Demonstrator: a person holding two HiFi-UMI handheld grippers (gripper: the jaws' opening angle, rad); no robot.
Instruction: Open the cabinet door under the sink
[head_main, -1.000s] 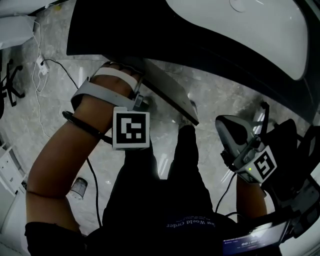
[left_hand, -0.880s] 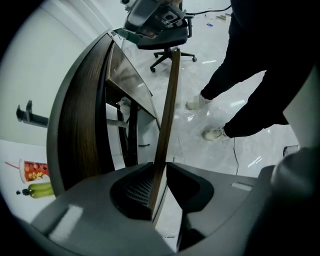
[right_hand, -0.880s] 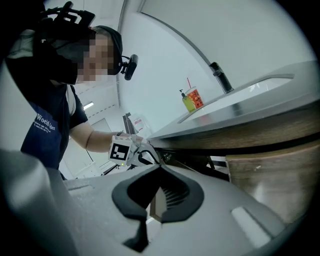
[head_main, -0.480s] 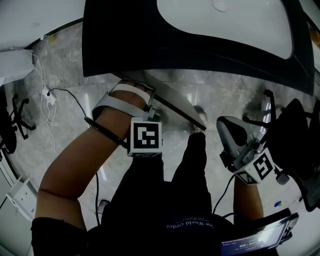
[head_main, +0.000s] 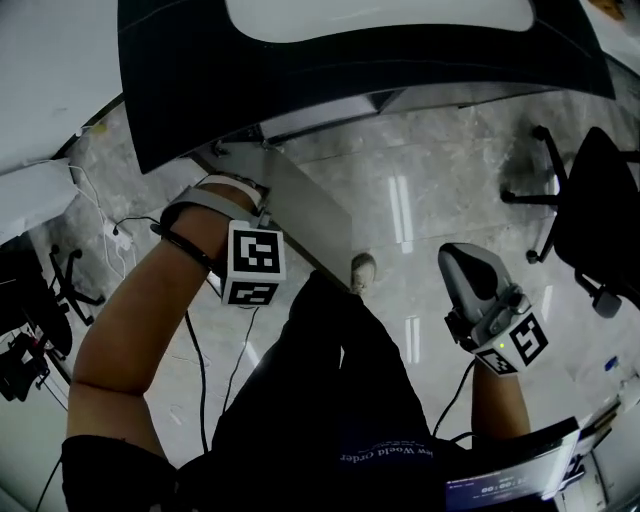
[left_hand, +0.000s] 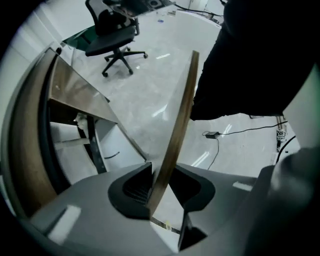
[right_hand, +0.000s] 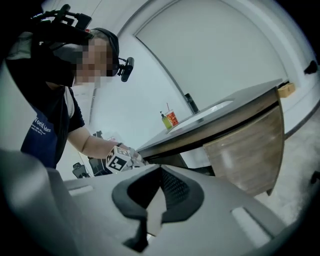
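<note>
The door (left_hand: 182, 110) is already swung well out from the cabinet (left_hand: 75, 95). Its top edge is grasped between the pads of the left claw (left_hand: 161, 172), which is pointed down onto it. The jaws are beginning to ease apart, though both pads are seen against the panel's faces.

The opening is judged nearly complete. To finish it well, the door should be brought to rest before the grip is fully loosened. The claw should then be lifted straight off the edge, so that the panel is not dragged back towards its hinge. The door's free end is seen close to the person's leg, so little further swing is judged available. The right claw (right_hand: 160, 172) is clenched on nothing and is held well apart from the door.

Beyond the left claw the opened cabinet is seen. Pale inner panels and a dark upright, perhaps a pipe, are made out, but what is stored cannot be told. Above it, the sink (head_main: 380, 15) set in the dark surface (head_main: 200, 90) is shown only in part, and nothing is seen in that part. Far beyond the right claw a bottle (right_hand: 163, 120) and a red cup (right_hand: 172, 118) are stood on the surface, and their contents cannot be told.
</note>
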